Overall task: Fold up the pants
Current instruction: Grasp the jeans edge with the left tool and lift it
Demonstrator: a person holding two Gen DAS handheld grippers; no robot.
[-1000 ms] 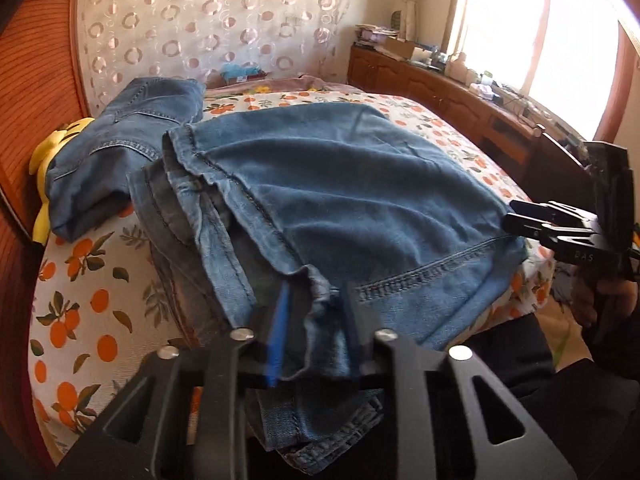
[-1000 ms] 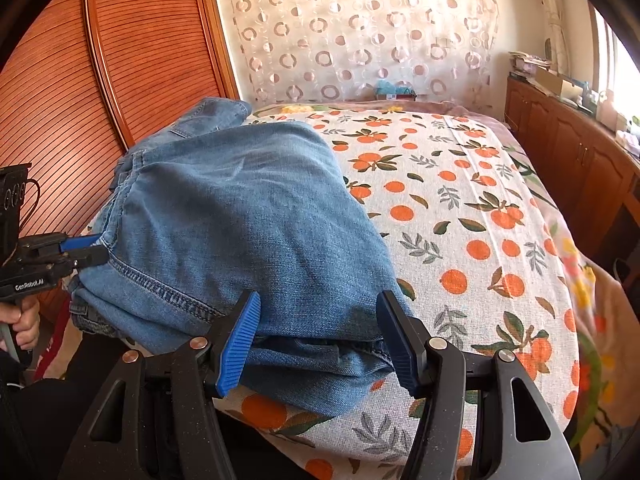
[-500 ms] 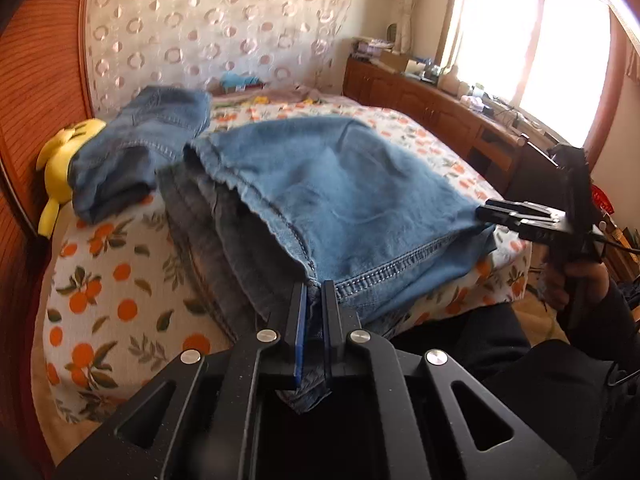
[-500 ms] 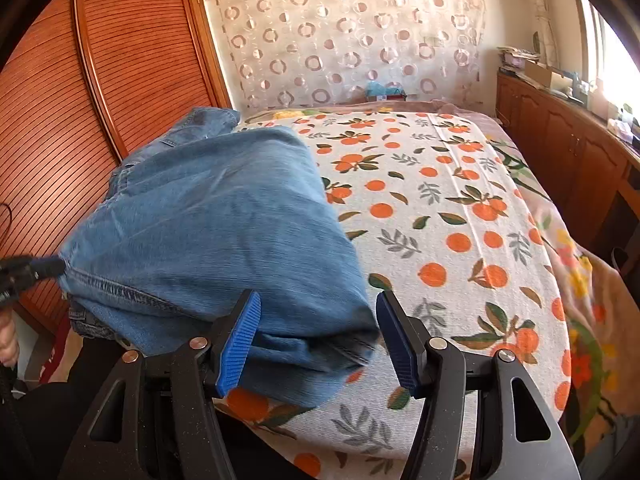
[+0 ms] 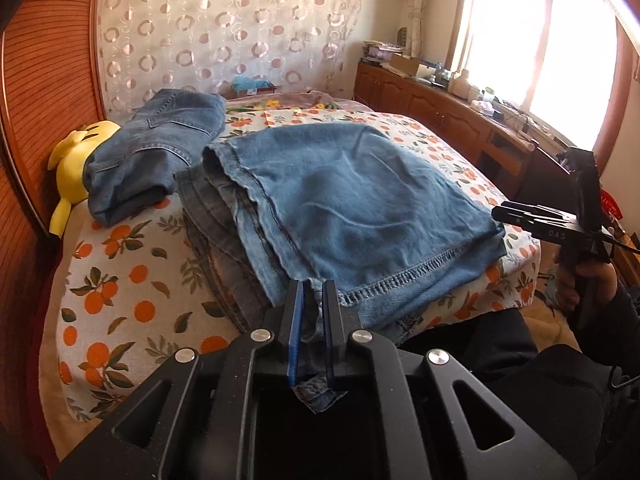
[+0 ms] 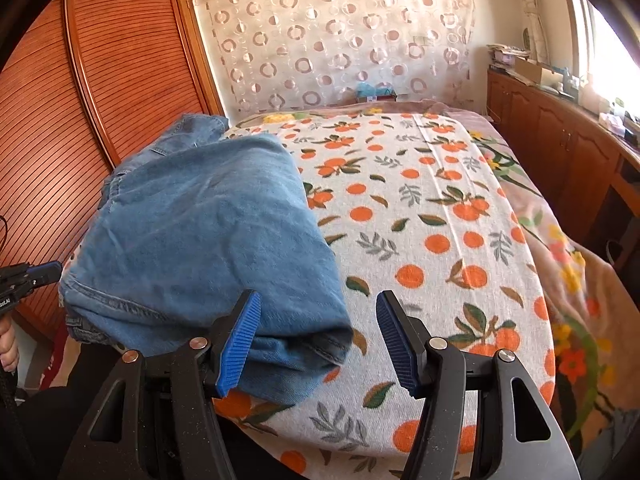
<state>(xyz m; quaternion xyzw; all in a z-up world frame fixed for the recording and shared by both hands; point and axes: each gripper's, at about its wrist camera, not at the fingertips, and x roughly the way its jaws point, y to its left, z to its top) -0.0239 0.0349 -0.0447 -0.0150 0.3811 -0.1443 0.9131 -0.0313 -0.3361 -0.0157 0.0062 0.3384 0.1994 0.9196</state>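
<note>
Since the earlier frames the left claw (image 5: pixel 311 300) has been closing its jaws, and now pinches a wad of hem at the near corner of the pants (image 5: pixel 352 204), with a scrap of denim hanging out behind the blue pads. That corner has also been drawn up and toward the lens. In the right wrist view the denim has shrunk back from the centre of the frame toward the left.

The pants lie folded in layers on the bed (image 6: pixel 440 240), filling the middle of the left view and the left half of the right view. The right claw (image 6: pixel 318 336) stands spread, its left pad resting against the folded corner and its right pad over bare sheet, gripping nothing.

Risks, as I judge them: only one corner is held, so lifting could drag the top layer askew and undo the stack beneath; the pinch is bunched, so layers may slip out unevenly. The near hem sits at the bed's front edge and could slide off.

A second pair of jeans (image 5: pixel 156 152) and a yellow plush toy (image 5: pixel 74 160) crowd the upper left of the left view, by the wooden panel. Open sheet lies to the right and far end.
</note>
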